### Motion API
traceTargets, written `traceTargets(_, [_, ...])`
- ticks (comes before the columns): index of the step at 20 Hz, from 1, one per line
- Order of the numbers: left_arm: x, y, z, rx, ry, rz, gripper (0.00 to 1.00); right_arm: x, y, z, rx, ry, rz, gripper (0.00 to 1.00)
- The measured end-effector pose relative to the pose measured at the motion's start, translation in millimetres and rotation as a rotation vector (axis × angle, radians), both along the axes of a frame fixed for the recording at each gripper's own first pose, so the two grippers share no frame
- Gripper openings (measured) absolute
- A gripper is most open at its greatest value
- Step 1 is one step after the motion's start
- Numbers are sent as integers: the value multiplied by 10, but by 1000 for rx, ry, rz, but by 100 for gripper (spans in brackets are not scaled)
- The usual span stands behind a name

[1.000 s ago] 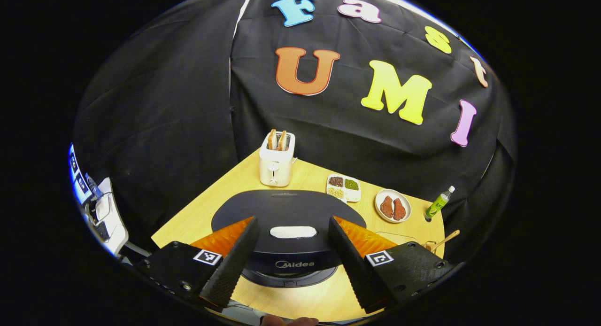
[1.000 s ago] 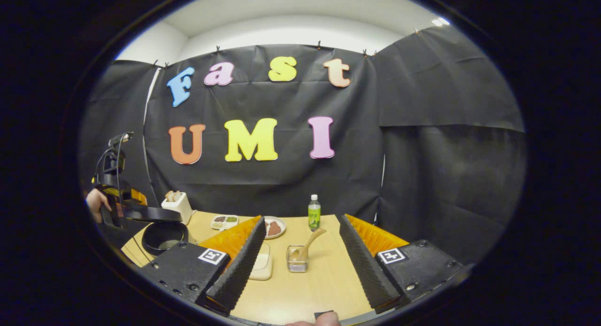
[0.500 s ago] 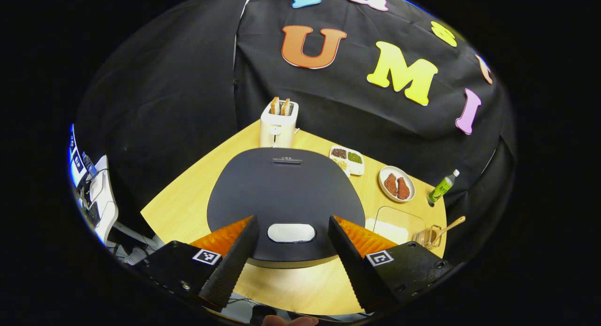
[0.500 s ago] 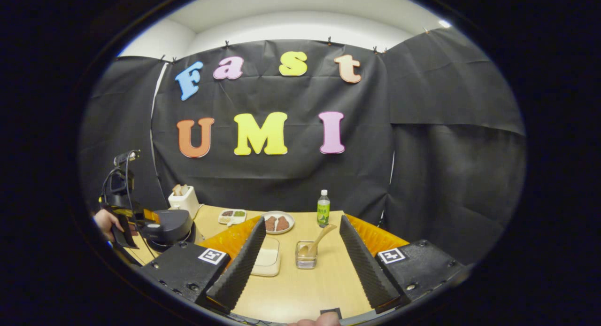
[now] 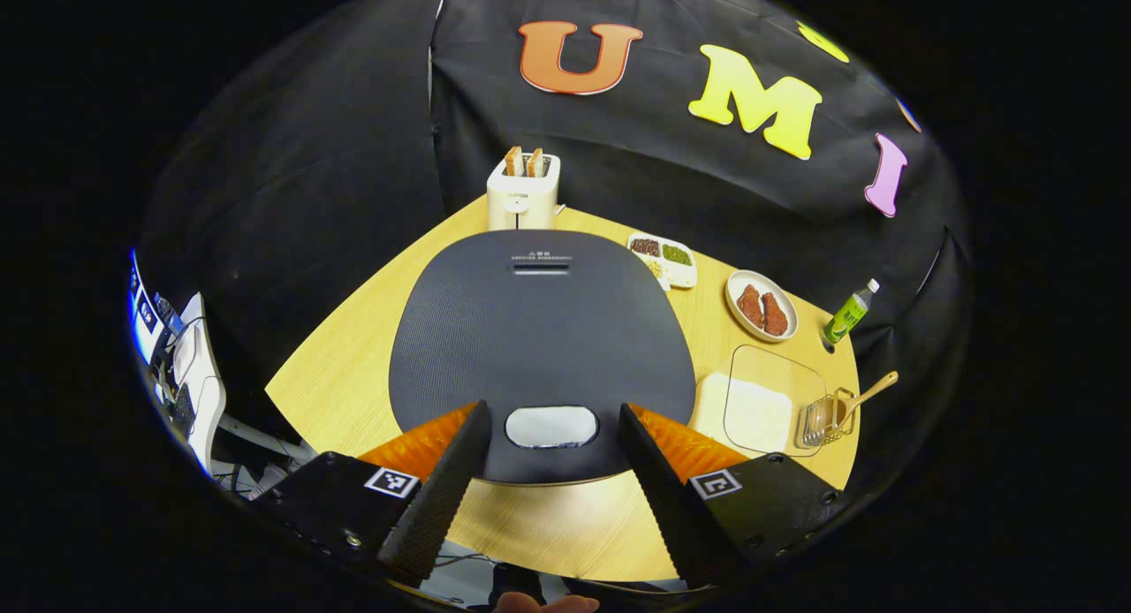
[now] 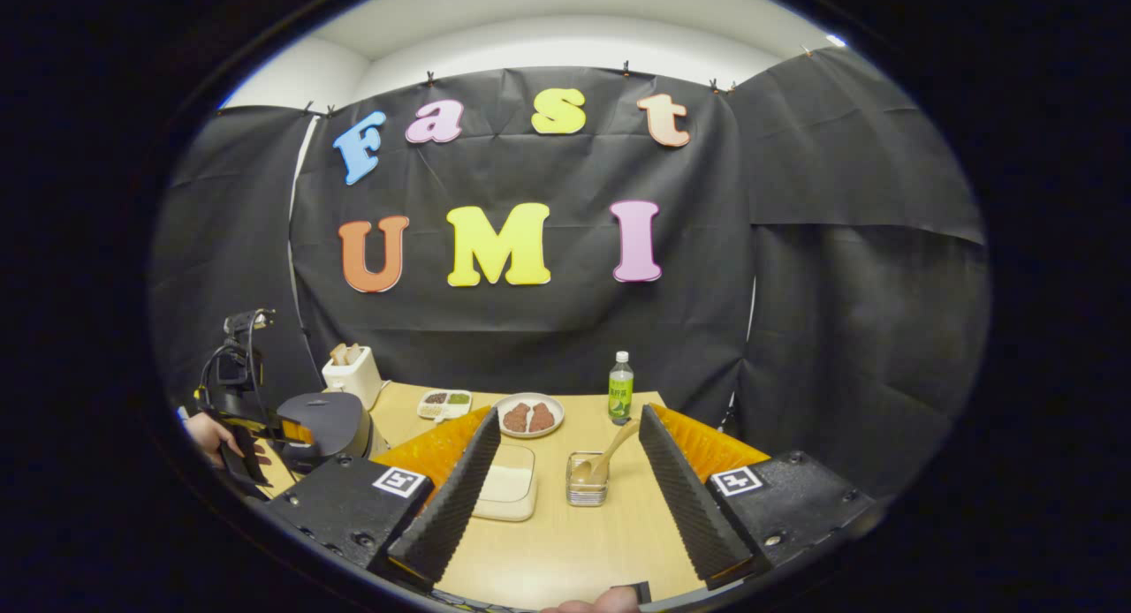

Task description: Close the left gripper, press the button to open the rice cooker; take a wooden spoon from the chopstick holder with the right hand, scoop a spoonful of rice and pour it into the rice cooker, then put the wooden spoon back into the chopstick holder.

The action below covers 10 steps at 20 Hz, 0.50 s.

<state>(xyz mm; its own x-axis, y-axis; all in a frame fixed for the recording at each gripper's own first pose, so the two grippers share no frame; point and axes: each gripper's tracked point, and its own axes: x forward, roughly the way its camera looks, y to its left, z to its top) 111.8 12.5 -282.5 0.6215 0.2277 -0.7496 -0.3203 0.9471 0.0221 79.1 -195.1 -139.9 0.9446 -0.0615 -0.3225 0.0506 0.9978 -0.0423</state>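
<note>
- My left hand-held gripper (image 5: 550, 410) is spread wide and holds nothing. Its two fingers flank the pale oval button (image 5: 550, 426) at the near edge of the rice cooker (image 5: 539, 330) without pressing on it.
- The rice cooker sits on the wooden worktop (image 5: 353, 374). Its dark, finely textured lid lies flat, with a slot near the far edge.
- There are lines of small print above that slot, too fine for me to make out.
- Each hand-held gripper body carries a square black-and-white marker.
- My right hand-held gripper (image 6: 570, 414) is also wide open and empty, held above the worktop's near side.
- The wooden spoon (image 6: 610, 445) leans bowl-down in the clear chopstick holder (image 6: 586, 492), handle tilted up to the right, between my right fingers in that view.
- Just left of the holder is a clear container of white rice (image 6: 508, 494).
- Behind these stand a toaster (image 5: 521, 193) with a maker's mark, a divided dish (image 5: 667, 260), a plate (image 5: 762, 306) and a green-labelled bottle (image 5: 848, 311).
</note>
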Motion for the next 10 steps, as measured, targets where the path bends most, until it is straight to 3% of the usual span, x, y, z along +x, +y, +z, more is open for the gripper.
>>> traceTargets(3, [-23, 25, -77, 47, 1, -25, 97, 166, 26, -140, 33, 18, 26, 100])
traceTargets(10, [11, 36, -71, 59, -8, 29, 96, 575, 77, -204, 53, 0, 85, 100])
